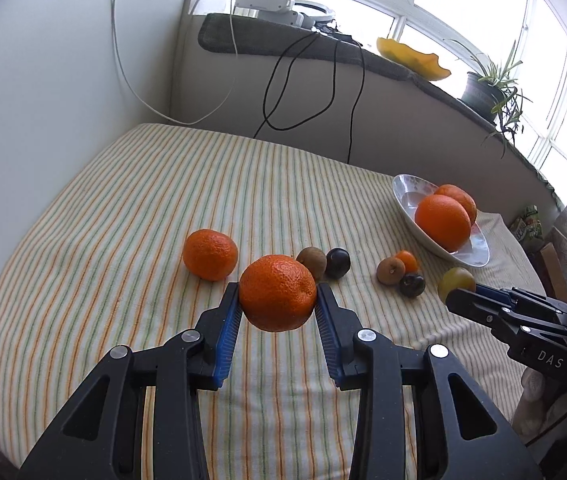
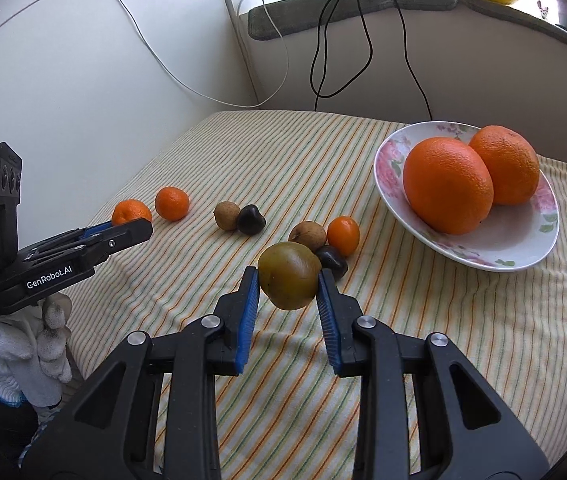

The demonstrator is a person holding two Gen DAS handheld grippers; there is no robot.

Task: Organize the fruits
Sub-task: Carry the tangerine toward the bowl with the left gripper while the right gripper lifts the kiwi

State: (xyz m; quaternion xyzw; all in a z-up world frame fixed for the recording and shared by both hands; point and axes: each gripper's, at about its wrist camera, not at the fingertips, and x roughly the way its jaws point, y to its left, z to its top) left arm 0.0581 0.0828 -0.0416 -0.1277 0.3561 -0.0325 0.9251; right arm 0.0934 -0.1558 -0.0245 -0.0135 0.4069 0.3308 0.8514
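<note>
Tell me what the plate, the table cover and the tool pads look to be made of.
Plate: likely glazed ceramic, going by its glossy white surface and pink floral print.
Table cover: woven cloth, matte, striped, with soft folds at the edges.
Pads of the right tool: blue, ribbed, probably rubber or soft plastic, set on black fingers that look like hard plastic.

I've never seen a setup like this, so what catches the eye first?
Each gripper holds a fruit above the striped cloth: the left gripper a mandarin, the right gripper a greenish plum. On the right, a flowered plate carries two big oranges.
</note>
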